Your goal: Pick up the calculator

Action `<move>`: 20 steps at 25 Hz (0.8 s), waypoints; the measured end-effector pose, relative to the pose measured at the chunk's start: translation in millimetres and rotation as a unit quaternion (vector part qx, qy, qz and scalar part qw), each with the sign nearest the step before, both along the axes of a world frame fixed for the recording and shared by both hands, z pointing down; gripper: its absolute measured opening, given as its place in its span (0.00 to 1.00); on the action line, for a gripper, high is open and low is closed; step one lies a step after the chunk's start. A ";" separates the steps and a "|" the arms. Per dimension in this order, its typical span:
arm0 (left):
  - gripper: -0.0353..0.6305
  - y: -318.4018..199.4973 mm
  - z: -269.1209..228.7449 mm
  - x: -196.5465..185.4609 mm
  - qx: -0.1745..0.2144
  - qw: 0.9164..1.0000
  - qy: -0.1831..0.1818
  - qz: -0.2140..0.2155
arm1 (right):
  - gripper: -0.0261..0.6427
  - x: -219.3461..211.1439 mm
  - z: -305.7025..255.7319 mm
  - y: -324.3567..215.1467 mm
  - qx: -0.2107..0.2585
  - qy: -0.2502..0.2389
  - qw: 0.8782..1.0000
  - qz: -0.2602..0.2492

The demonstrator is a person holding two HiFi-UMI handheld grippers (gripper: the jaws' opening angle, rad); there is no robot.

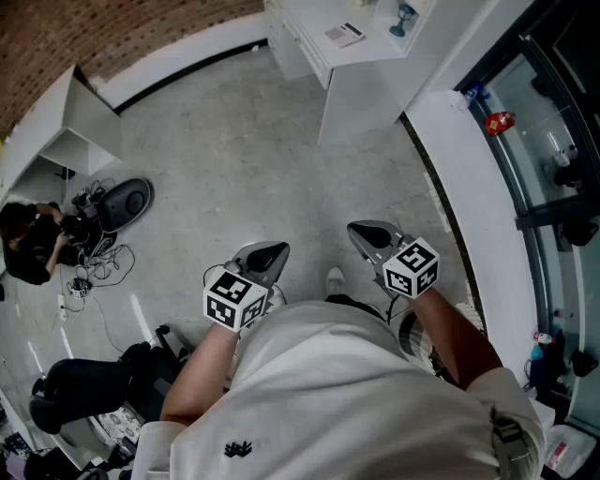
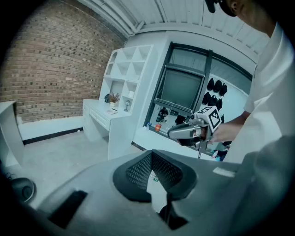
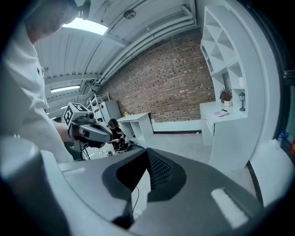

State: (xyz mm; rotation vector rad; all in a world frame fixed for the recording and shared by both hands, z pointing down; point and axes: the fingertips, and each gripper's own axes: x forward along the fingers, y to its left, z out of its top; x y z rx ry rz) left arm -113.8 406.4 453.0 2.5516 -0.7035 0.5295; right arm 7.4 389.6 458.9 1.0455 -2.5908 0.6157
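Two small items on the white desk [image 1: 314,21] at the top of the head view are too tiny to read. The flat one, apparently the calculator [image 1: 344,35], lies near the desktop's front edge, and its keys cannot be made out. The wearer's shirt [image 1: 356,403] blocks the lower part of that view. The left gripper [image 1: 275,251] and right gripper [image 1: 361,232] hang over the floor [image 1: 234,141], both with jaws closed on nothing. The calculator sits ahead of them, well apart.
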 end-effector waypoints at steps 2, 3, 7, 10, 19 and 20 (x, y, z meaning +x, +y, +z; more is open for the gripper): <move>0.06 2.8 -0.9 31.0 -0.003 1.000 0.001 -0.003 | 0.05 26.2 0.3 2.0 -0.002 0.003 1.000 -0.012; 0.06 3.0 -1.4 46.3 -0.003 1.000 0.001 -0.003 | 0.05 39.5 0.8 2.2 -0.003 0.004 1.000 -0.016; 0.06 -0.9 -3.1 103.7 -0.005 1.000 0.006 0.002 | 0.05 90.7 7.0 -0.5 -0.002 0.009 1.000 -0.025; 0.06 -4.6 -2.3 140.7 -0.004 1.000 0.001 0.002 | 0.06 126.6 11.9 -7.8 0.001 -0.003 1.000 -0.030; 0.06 -35.8 3.6 189.4 -0.013 1.000 -0.017 0.016 | 0.25 199.0 19.4 -73.3 0.010 -0.056 0.998 0.038; 0.06 -43.0 5.0 190.4 -0.014 1.000 -0.016 0.016 | 0.27 202.7 20.9 -83.6 0.010 -0.058 0.997 0.045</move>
